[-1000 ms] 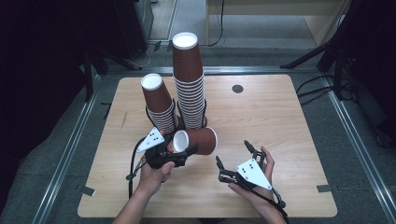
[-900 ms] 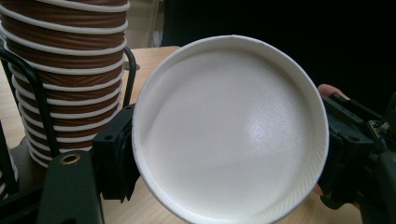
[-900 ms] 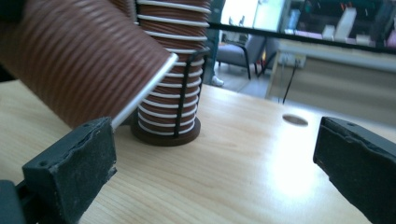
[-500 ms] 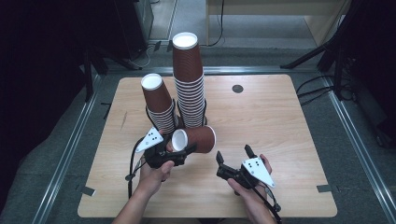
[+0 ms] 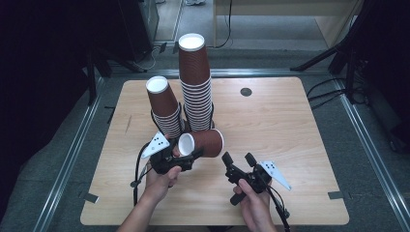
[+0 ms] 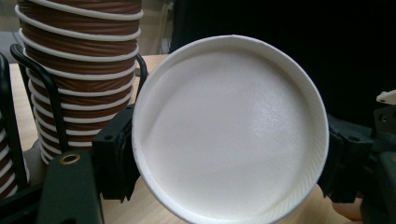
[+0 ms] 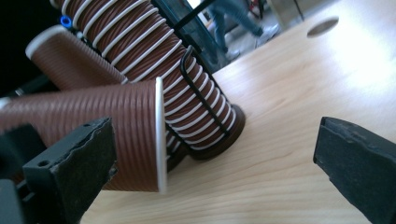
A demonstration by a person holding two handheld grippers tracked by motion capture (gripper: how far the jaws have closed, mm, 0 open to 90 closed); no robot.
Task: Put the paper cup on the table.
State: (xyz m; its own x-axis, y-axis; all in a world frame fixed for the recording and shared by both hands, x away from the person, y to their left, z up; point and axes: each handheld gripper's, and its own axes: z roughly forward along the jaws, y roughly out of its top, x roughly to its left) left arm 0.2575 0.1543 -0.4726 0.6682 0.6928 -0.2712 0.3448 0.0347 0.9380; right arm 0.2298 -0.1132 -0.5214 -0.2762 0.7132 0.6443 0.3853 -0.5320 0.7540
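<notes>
Holding the single paper cup (image 5: 202, 143) sideways in my left gripper (image 5: 186, 155), I keep it just in front of the two stacks. In the left gripper view the white inside of the cup (image 6: 229, 128) looks at the camera and the jaws press its wall from both sides, so this gripper is closed on the cup. The tall stack (image 5: 196, 84) and the leaning shorter stack (image 5: 164, 107) stand in a black wire holder (image 7: 203, 100) near the middle of the wooden table (image 5: 290, 125).

What has changed in the last second is my right gripper (image 5: 238, 159): it has turned and come closer to the cup, while the left one has not moved. Its jaws stand wide with nothing between them, and in the right gripper view the cup's rim (image 7: 159, 135) is just beside one jaw. I judge that the right gripper prepares to take the cup, so a handover seems near
</notes>
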